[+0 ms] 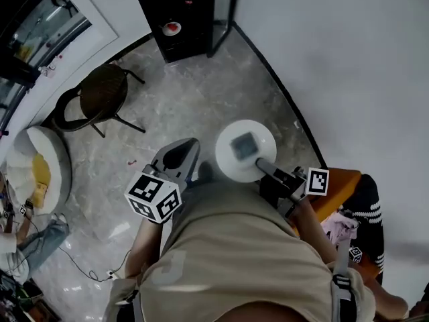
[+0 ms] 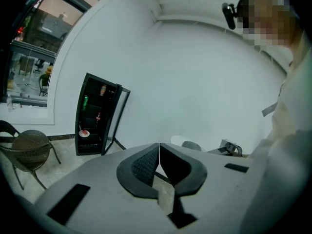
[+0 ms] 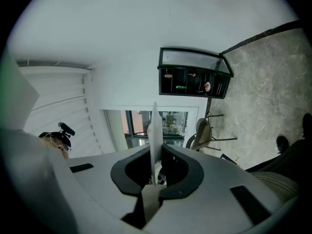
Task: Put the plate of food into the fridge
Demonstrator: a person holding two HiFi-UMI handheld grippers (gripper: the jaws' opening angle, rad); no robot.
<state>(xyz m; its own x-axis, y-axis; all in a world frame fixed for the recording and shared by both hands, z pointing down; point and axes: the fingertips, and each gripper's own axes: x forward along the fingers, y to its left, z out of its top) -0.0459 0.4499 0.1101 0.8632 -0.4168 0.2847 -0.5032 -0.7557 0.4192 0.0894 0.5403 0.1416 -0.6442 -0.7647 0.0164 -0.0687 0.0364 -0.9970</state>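
Currently, a plate (image 1: 230,166) is held by its rim in the right gripper (image 1: 263,166), clear of the floor (image 1: 201,92) and in front of the person's torso. The plate is round, white and smooth. One greyish, squarish piece of food (image 1: 244,145) lies near its centre; it is too blurred to identify. In the right gripper view the plate (image 3: 154,126) is seen edge-on as a thin white blade. It is clamped between the two dark, curved pads (image 3: 191,174), so the jaws are closed onto it.

The left gripper (image 1: 184,151) is held just beside the plate, without contact. In the left gripper view its ribbed black pads (image 2: 143,165) are pressed together tip to tip, and nothing is gripped between them.

The fridge (image 1: 181,12) stands well apart from the plate, against the plain white wall (image 1: 348,59). It is a tall, black, box-shaped cabinet, and its thin-framed door (image 2: 119,116) is swung open. A small white dish (image 1: 171,27) carrying something red is seen on a low shelf. A green and a red container are made out on the upper shelves, but they are too small to identify.

A chair (image 1: 102,94) with a round dark seat and thin dark legs is placed near the fridge. The floor is hard and glossy, with a mottled grey stone pattern.
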